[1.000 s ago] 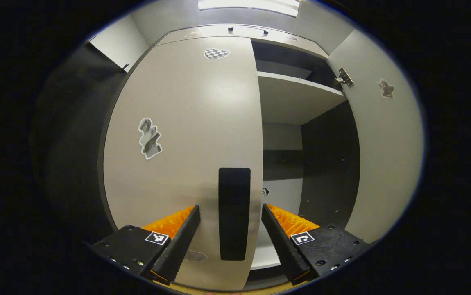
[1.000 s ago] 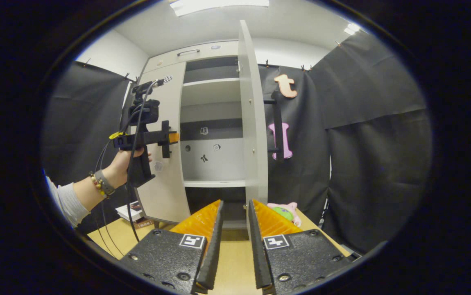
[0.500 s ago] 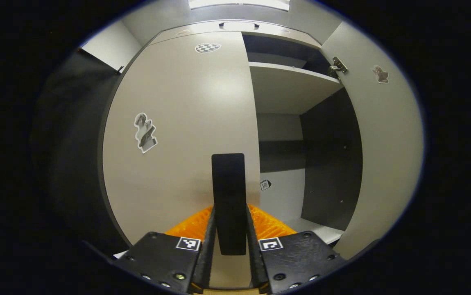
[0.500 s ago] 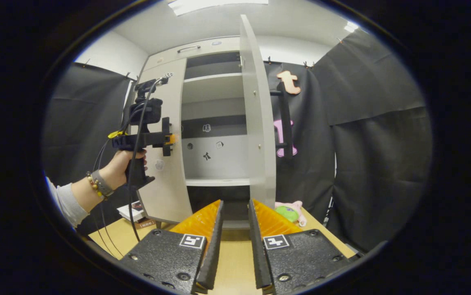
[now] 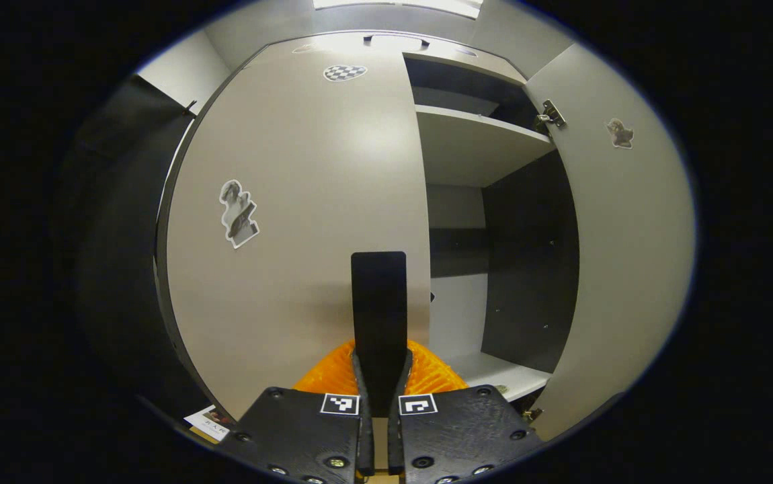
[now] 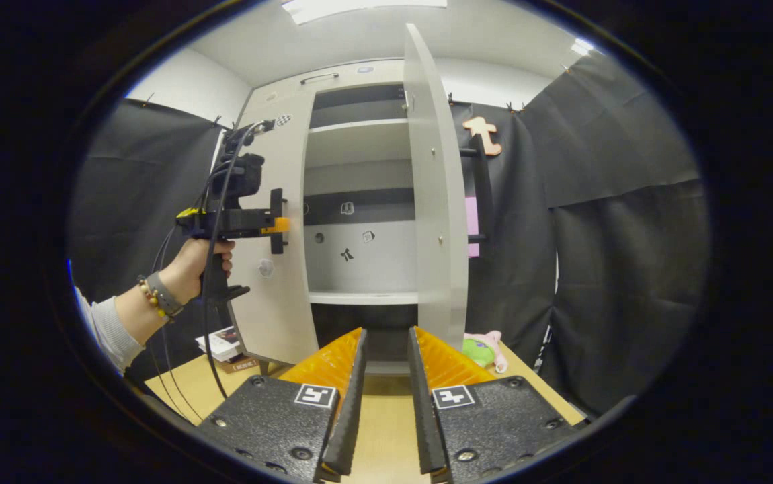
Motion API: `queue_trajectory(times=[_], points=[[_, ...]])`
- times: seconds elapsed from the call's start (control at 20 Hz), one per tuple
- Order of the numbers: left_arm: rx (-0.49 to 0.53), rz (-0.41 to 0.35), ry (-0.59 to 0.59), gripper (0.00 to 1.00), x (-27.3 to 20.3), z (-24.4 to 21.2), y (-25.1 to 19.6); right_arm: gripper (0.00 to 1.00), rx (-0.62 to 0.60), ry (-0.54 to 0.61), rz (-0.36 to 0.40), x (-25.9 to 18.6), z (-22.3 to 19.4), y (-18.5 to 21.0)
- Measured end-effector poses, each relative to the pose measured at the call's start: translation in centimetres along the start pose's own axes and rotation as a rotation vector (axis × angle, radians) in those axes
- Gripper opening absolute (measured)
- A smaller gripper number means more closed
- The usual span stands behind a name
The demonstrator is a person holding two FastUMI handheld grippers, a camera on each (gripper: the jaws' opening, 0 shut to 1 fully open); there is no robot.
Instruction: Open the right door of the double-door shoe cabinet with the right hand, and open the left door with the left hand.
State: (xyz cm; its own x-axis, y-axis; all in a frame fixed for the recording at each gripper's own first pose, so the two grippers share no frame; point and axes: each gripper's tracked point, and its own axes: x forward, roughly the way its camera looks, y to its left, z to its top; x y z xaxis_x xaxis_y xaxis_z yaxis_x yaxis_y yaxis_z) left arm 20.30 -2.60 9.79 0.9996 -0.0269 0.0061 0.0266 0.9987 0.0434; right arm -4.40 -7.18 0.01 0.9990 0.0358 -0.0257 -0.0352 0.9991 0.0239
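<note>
Two fingers of the left gripper (image 5: 380, 410) are pinching the handle (image 5: 378, 316) of the closed left door (image 5: 299, 202); pulling outward comes next. Right gripper (image 6: 383, 396) is idling with fingers narrowly parted, facing the open right door (image 6: 437, 202) beyond.

right door (image 6: 435, 202) swung wide, shelves (image 6: 359, 296) reachable, left door (image 5: 306, 222) blocking

No readable text shows on the shoe cabinet (image 6: 359, 202) or its stickers. The books (image 6: 224, 344) beside its foot carry print too small to make out.
</note>
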Motion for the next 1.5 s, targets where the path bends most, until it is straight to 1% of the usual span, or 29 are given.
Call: queue_trajectory(times=[0.25,0.5,0.7,0.9,0.95,1.0,1.15,1.2,1.3,1.35,1.4,1.45,1.5], points=[[0.011,-0.039,0.005,0.07,-3.6,0.4,0.3,0.39,0.014,-0.002,0.004,-0.3,-0.3,0.2],[0.012,-0.057,0.006,0.07,-6.9,0.6,1.6,0.39,0.017,-0.01,0.025,-0.2,-0.1,1.2],[0.036,-0.038,0.0,0.07,-9.9,0.7,3.7,0.39,0.014,-0.019,0.039,0.3,0.1,2.2],[0.029,-0.017,0.004,0.06,-12.9,0.6,7.1,0.39,0.011,-0.023,0.065,0.8,0.2,3.7],[0.045,-0.008,0.006,0.06,-13.5,0.7,8.1,0.39,0.009,-0.027,0.073,1.0,0.3,4.2],[0.064,0.008,0.01,0.06,-14.2,0.7,9.3,0.42,0.009,-0.028,0.083,1.1,0.4,4.8],[0.085,0.081,0.011,0.05,-16.1,0.6,13.3,0.42,0.0,-0.04,0.115,1.5,0.9,6.8],[0.096,0.118,0.012,0.01,-16.4,0.2,14.9,0.39,-0.007,-0.045,0.123,1.7,1.1,7.5],[0.118,0.197,0.017,0.0,-17.2,-0.3,18.7,0.39,-0.013,-0.046,0.14,2.1,1.1,8.7],[0.047,0.173,0.014,0.0,-16.8,-0.8,19.5,0.39,-0.013,-0.042,0.148,2.1,1.0,9.3],[-0.042,0.131,0.011,0.0,-16.8,-0.9,18.5,0.42,-0.016,-0.038,0.153,2.1,0.9,9.6],[-0.068,0.106,0.009,0.0,-16.7,-0.8,17.8,0.42,-0.022,-0.036,0.153,2.0,1.0,9.9],[-0.056,0.104,0.007,0.0,-16.9,-0.5,18.0,0.39,-0.027,-0.038,0.151,1.8,1.1,10.1]])
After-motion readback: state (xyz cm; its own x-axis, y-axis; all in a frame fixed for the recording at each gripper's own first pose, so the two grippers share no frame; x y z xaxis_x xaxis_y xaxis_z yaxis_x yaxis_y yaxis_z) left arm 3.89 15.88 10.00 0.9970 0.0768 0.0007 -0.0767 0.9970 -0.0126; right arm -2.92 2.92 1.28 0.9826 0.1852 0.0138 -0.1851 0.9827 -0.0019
